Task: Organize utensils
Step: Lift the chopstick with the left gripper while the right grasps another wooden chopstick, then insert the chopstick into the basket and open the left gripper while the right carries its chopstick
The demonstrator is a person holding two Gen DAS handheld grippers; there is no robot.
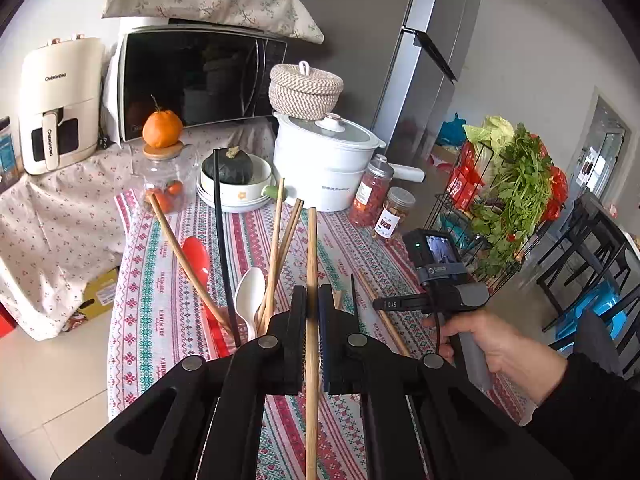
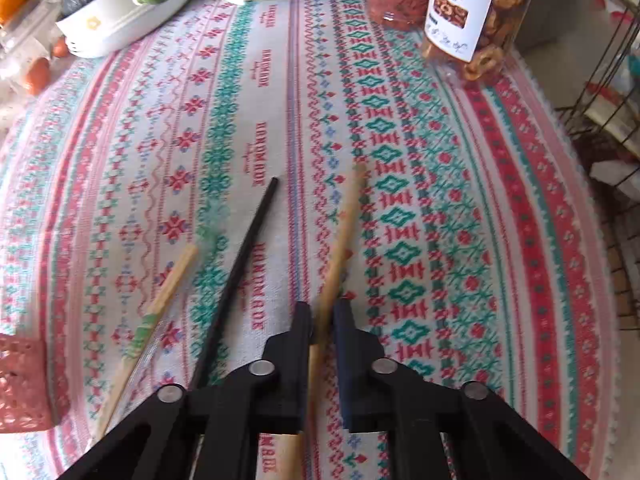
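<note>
three chopsticks (image 2: 256,248) on tablecloth (image 2: 460,184)

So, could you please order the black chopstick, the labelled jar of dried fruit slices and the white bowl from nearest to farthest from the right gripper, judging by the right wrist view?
1. Black chopstick: just left of the right gripper, lying on the tablecloth.
2. Jar of dried fruit slices: far right, upright.
3. White bowl: far left corner; nearly as far as the jar, hard to call.

you can read "changhong" on the cream air fryer (image 1: 60,104), once on its body and once on its handle. "handmade" repeats along the tablecloth (image 2: 256,152). the dried-fruit jar (image 2: 476,16) label shows "山楂".
</note>
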